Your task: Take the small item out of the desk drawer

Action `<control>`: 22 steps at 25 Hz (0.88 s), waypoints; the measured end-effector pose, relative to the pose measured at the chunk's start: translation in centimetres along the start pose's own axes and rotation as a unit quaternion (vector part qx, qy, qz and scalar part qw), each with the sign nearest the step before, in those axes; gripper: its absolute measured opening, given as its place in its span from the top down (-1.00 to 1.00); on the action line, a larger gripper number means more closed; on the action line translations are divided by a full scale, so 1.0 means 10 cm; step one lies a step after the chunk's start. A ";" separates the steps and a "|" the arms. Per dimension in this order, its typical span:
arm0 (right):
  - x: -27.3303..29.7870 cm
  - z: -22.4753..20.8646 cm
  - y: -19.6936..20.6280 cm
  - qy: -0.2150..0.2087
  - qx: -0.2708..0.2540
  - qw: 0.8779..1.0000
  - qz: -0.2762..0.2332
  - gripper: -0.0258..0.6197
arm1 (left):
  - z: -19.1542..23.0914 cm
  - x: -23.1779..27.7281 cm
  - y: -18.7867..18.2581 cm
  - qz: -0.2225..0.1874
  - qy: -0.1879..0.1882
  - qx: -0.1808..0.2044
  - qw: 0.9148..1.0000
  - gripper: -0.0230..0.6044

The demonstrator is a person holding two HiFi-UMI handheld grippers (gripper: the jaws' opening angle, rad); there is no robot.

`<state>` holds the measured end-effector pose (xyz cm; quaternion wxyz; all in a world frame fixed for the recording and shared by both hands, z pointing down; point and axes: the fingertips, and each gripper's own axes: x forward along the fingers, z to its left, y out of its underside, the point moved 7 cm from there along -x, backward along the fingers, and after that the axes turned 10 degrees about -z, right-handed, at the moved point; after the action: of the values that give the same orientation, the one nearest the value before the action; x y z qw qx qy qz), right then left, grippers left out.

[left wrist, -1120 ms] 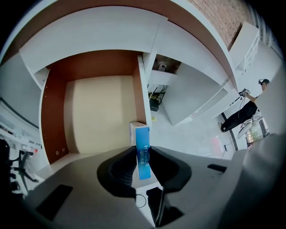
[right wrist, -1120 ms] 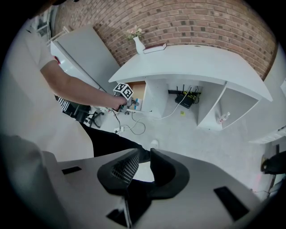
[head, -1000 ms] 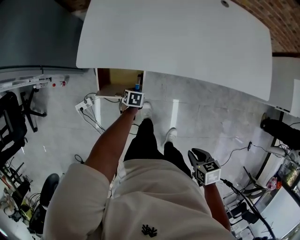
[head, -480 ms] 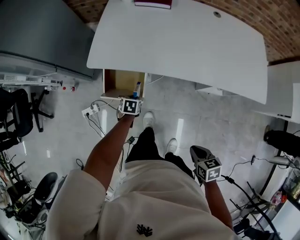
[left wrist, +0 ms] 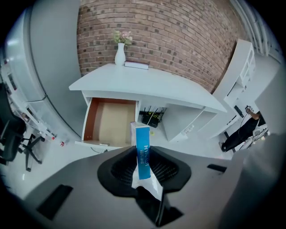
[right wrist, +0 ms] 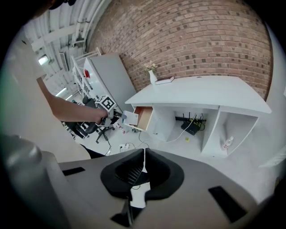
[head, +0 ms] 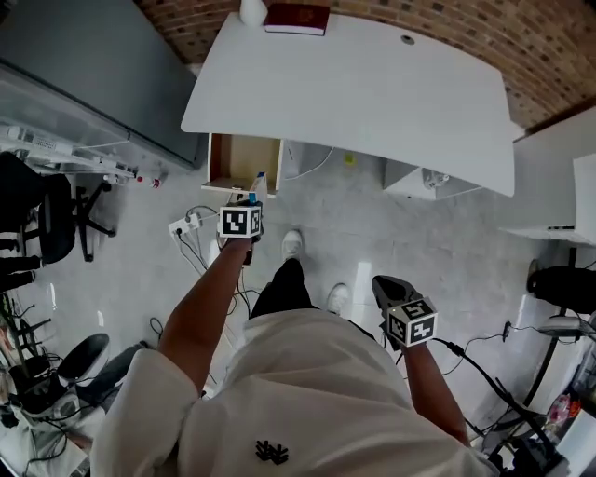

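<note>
My left gripper is shut on a small blue and white box, which stands upright between the pads. It hangs in the air in front of the open wooden drawer at the left end of the white desk; the drawer's inside looks bare. In the head view the left gripper sits just short of the drawer, with the box sticking out forward. The right gripper is shut and holds nothing, low at the person's right side. The right gripper view shows the box beside the drawer.
A white vase and a red book are on the desk's back edge. A power strip with cables lies on the floor below the drawer. Office chairs stand at left, and a router sits under the desk.
The left gripper has drawn back from the drawer with the box in it. The person has moved away from the desk, so more of it shows. The right gripper stays low.
</note>
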<state>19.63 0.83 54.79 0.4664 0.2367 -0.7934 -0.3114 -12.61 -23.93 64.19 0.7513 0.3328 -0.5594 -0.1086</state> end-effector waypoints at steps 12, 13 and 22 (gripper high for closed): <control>-0.40 0.19 0.34 -0.050 -0.034 0.998 -0.007 0.81 | -0.63 -1.20 0.53 -0.035 0.028 -0.002 0.999 0.62; -0.43 0.22 0.35 -0.054 -0.038 0.998 -0.008 0.81 | -0.68 -1.28 0.58 -0.037 0.030 0.000 0.999 0.62; -0.75 0.20 0.55 -0.064 -0.053 0.996 -0.013 0.82 | -1.13 -1.77 0.80 -0.054 0.044 0.014 0.997 0.62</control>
<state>20.77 10.22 53.48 0.4226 0.2018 -0.8006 -0.3737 -10.23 -4.09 53.84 0.7634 0.3776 -0.5087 -0.1260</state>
